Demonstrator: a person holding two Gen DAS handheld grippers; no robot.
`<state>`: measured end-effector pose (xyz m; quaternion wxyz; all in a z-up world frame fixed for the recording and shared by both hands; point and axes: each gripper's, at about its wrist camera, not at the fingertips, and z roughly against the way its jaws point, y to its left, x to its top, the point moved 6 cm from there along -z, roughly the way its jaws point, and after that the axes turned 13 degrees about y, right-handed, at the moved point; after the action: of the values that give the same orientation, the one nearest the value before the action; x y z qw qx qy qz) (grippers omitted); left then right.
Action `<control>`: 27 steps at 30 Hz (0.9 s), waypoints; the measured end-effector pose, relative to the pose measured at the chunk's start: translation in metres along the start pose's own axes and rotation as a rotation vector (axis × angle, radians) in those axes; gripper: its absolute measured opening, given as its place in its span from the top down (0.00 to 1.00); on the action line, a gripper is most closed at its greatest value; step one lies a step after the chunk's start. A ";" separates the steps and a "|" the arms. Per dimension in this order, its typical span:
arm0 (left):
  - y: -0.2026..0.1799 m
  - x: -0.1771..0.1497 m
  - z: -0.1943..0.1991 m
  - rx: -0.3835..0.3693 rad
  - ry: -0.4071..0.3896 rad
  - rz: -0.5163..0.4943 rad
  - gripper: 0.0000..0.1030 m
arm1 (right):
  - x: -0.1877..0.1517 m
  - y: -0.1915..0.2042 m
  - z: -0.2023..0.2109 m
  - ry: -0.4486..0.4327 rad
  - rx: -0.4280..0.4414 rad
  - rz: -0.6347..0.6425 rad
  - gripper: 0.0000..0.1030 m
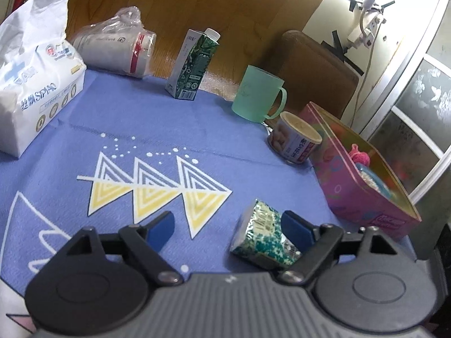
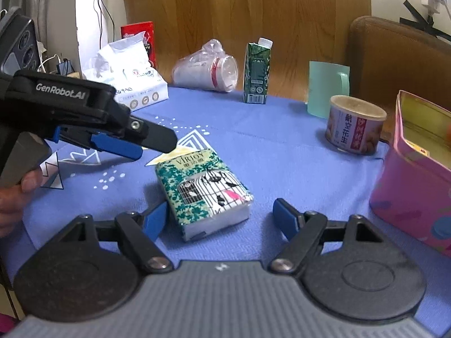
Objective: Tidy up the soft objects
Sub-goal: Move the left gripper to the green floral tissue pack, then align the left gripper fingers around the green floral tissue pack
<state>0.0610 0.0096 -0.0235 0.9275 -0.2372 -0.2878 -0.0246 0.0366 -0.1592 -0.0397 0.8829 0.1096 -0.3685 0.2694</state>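
A small green-and-white tissue pack (image 2: pixel 203 191) with a birdcage print lies flat on the blue tablecloth (image 2: pixel 267 146). My right gripper (image 2: pixel 222 217) is open just in front of it, its left fingertip (image 2: pixel 156 219) touching the pack's near corner. My left gripper (image 1: pixel 228 226) is open, and the pack (image 1: pixel 262 236) lies against its right fingertip (image 1: pixel 296 229). In the right wrist view the left gripper (image 2: pixel 135 143) hovers at the pack's far left end. A pink tin box (image 1: pixel 363 174) at the right holds a pink knitted object (image 1: pixel 358 155).
A large white tissue bag (image 1: pixel 31 84), bagged paper cups (image 1: pixel 118 48), a green carton (image 1: pixel 194 64), a mint mug (image 1: pixel 258 95) and a peanut can (image 1: pixel 296 138) stand along the table's far side. A brown chair (image 1: pixel 315 64) is behind.
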 end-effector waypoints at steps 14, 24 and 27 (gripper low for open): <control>-0.012 -0.004 -0.007 0.154 -0.003 -0.085 0.17 | -0.001 -0.008 0.002 -0.015 -0.028 -0.054 0.33; -0.013 -0.005 -0.008 0.174 0.000 -0.092 0.16 | -0.002 -0.012 0.004 -0.024 -0.027 -0.081 0.36; -0.013 -0.004 -0.009 0.179 0.000 -0.097 0.15 | -0.003 -0.012 0.004 -0.025 -0.026 -0.083 0.36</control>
<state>0.0596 -0.0068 -0.0265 0.9427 -0.1391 -0.2999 -0.0438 0.0389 -0.1717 -0.0384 0.8900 0.1167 -0.3781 0.2265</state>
